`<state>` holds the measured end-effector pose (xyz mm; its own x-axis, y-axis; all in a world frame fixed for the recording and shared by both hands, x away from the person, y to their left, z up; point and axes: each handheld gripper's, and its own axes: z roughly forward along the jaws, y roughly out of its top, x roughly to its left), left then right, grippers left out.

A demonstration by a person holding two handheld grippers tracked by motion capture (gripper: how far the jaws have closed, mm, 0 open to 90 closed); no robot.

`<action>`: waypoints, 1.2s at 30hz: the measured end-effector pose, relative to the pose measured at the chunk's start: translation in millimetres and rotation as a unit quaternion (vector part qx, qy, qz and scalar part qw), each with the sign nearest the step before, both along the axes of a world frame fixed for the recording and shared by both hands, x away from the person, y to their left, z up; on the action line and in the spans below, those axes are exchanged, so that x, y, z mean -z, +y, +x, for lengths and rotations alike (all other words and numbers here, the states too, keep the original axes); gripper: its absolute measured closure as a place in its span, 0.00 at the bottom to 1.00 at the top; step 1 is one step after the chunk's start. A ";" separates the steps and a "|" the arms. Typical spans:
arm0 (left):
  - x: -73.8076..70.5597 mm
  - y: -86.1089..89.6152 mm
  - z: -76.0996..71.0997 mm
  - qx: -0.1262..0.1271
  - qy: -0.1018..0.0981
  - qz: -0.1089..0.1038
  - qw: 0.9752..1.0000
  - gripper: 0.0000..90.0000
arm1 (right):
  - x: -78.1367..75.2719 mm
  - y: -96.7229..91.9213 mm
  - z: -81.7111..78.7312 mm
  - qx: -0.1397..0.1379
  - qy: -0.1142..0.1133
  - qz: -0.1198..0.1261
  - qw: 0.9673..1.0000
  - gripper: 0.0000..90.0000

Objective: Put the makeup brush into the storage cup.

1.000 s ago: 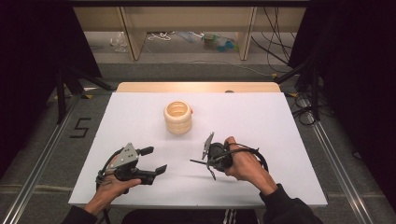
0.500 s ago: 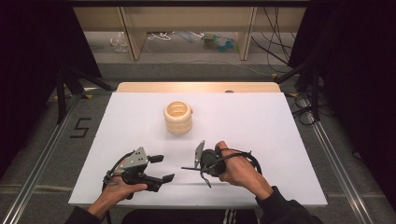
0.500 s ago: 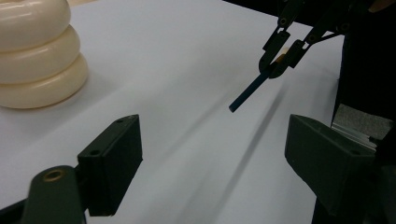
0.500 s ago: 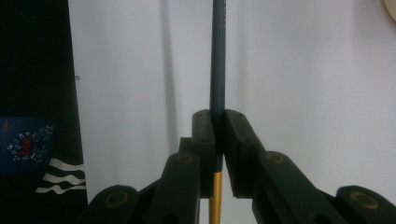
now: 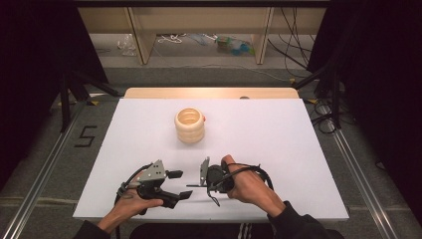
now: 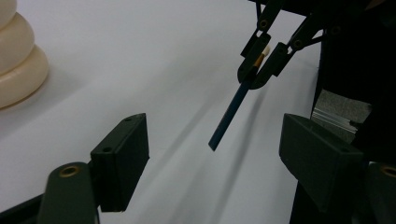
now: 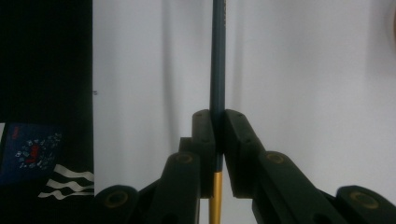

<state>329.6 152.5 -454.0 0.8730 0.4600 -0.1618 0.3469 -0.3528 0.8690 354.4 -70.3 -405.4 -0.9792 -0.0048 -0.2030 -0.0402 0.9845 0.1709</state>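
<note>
Clearly a hand-over is being set up: the right gripper (image 5: pixel 199 185) is clamped on a pencil (image 7: pixel 217 56), its jaws pressed flat against the dark shaft with the yellow end running back between them, so most of the length sticks out free ahead of the tips. That long free end seems to be the reason for the grip so far back, since it leaves room for the other tool to take hold. In the left gripper view the pencil (image 6: pixel 232 113) hangs slanted from the right gripper (image 6: pixel 258 70), its lower tip above the white table (image 5: pixel 278 129) and ahead of the left jaws, slightly toward the right one but not yet between them. The left gripper (image 5: pixel 181 184) stands wide, its jaws having just been closing a little, with nothing between them and neither pad touching the shaft. Both tools sit close together, tips facing across a small gap, near the person's edge of the table. A cream ribbed pot (image 5: pixel 189 125) stands well apart beyond them, mouth up; I judge it the likely place for the pencil.
</note>
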 end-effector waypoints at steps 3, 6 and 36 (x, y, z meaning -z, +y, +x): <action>-0.4 -1.6 0.5 0.010 -0.004 0.007 1.000 0.33 | 0.3 3.8 -1.7 -0.008 -0.001 0.000 1.000 0.92; -0.4 -2.9 0.4 0.014 0.006 0.004 1.000 0.37 | 1.5 6.3 -2.4 -0.016 -0.002 -0.003 1.000 0.92; 2.3 -14.4 0.9 0.057 0.057 0.037 0.996 0.63 | 1.9 18.1 -12.9 -0.055 0.004 0.003 0.998 0.92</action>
<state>330.5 138.1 -456.4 0.8982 0.3739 -0.2312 0.3954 -0.4571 0.7967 341.5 -52.2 -407.3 -0.9741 -0.1121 -0.1964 -0.1478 0.9730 0.1773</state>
